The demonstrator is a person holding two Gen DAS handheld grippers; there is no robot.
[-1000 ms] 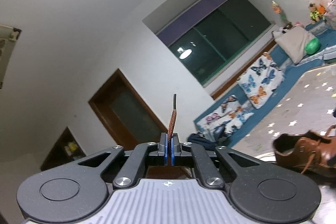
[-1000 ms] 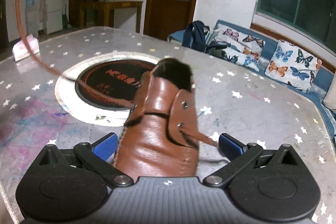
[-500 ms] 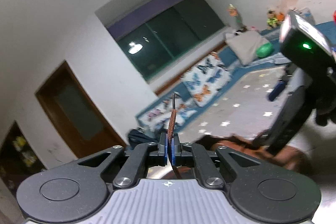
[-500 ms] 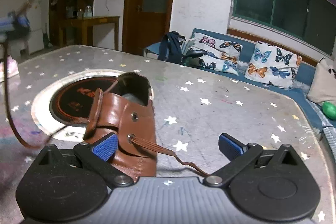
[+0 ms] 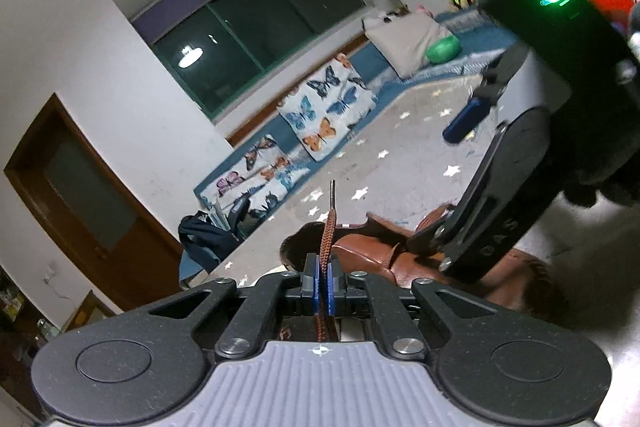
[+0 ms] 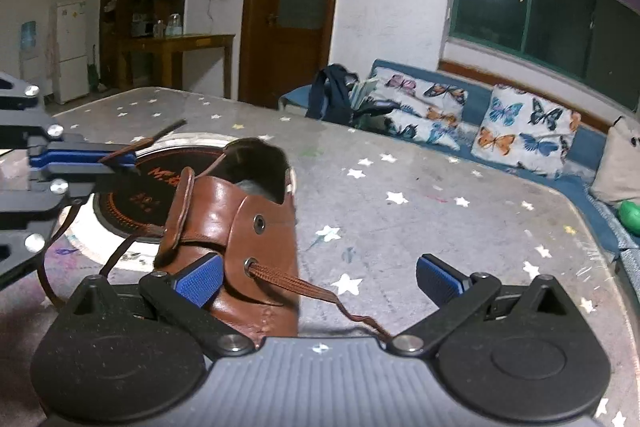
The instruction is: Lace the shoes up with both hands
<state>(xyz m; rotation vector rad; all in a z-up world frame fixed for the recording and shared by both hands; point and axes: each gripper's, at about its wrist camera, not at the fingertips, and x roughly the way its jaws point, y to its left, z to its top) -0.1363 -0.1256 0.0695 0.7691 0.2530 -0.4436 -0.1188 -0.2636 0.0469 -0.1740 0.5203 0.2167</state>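
While left tongs (image 5: 324,281) pinch the lace (image 5: 327,235), right tongs (image 6: 320,277) gape beside the shoe (image 6: 244,239).

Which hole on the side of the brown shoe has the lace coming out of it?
The lower eyelet, nearest the right gripper. The brown lace runs out of it toward the camera. The upper eyelet is empty.
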